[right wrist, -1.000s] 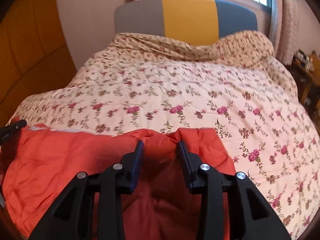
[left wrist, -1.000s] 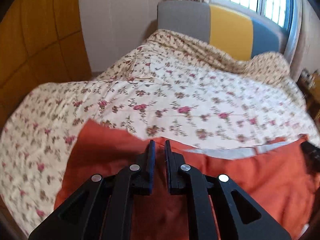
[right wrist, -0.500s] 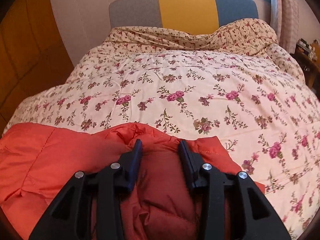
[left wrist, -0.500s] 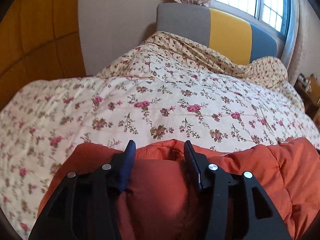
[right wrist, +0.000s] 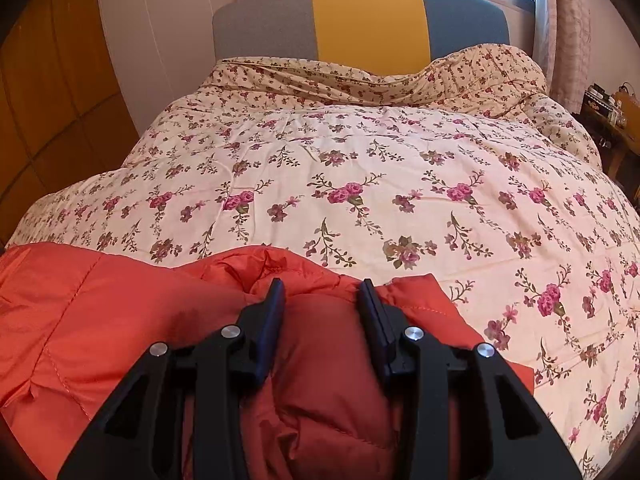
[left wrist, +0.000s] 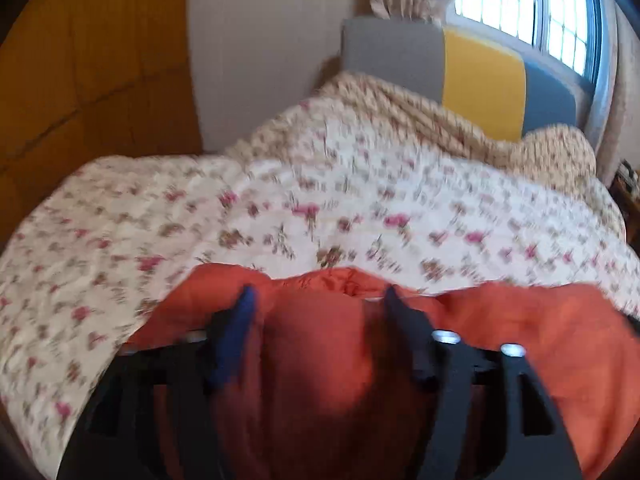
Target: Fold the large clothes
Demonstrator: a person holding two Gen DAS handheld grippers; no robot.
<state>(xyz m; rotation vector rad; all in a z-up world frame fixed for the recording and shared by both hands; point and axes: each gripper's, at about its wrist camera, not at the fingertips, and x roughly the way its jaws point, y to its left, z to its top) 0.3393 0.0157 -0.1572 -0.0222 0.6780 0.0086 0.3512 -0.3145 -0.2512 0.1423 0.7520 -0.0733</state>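
An orange padded jacket (right wrist: pixel 100 312) lies on the near part of a bed with a floral quilt (right wrist: pixel 360 168). My right gripper (right wrist: pixel 320 292) is open, its jaws wide apart over the jacket's puffy far edge, with fabric bulging between them. In the left wrist view, which is blurred, my left gripper (left wrist: pixel 318 300) is also open wide over the same jacket (left wrist: pixel 540 340), with orange fabric between its fingers. Whether either gripper touches the fabric, I cannot tell.
A grey, yellow and blue headboard (right wrist: pixel 364 24) stands at the far end under a window. Orange-brown wardrobe panels (right wrist: pixel 44 80) line the left side. A cluttered bedside table (right wrist: pixel 612 116) is at the far right.
My left gripper went from nearly shut on the jacket edge to wide open and is still moving. The jacket's far edge has bunched up toward me. My right gripper stayed open and shifted slightly.
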